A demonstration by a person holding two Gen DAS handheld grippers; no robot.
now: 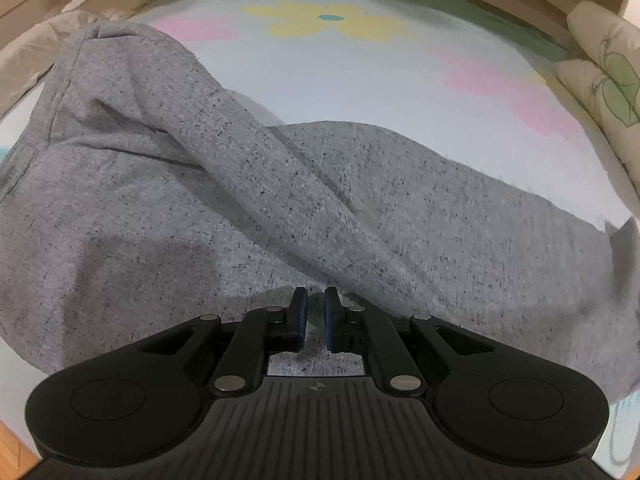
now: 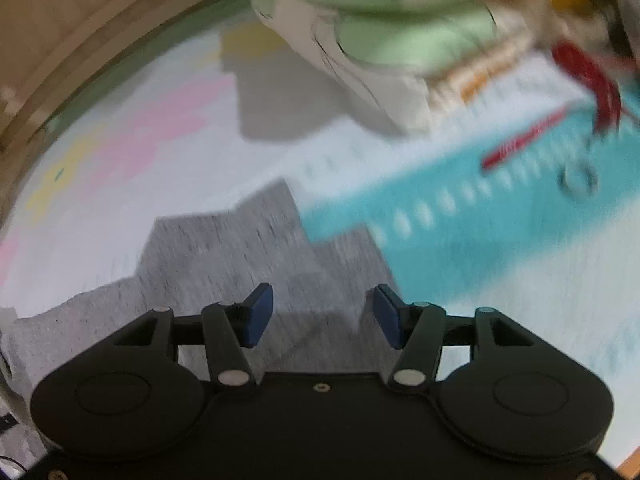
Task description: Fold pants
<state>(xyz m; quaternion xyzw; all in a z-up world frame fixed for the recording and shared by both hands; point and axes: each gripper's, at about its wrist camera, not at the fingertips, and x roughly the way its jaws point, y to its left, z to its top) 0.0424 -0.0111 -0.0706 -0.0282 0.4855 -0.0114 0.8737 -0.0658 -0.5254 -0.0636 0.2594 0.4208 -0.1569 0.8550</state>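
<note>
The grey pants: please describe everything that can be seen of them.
The grey pants look like a soft knit, heather grey with dark flecks. They lie spread on a pale sheet printed with flowers, not flat: a thick fold runs diagonally across them. The left hand-held gripper is shut at their near edge. In the blurred right wrist view a stepped end of them lies below the open right hand-held gripper, which holds nothing.

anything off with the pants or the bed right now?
The grey pants aren't lying flat: one thick fold ridges up diagonally across the rest in the left wrist view, and their edge looks ragged and stepped in the right wrist view. Loose red items lie on the teal part of the bedcover, too blurred to identify. No damage visible.
</note>
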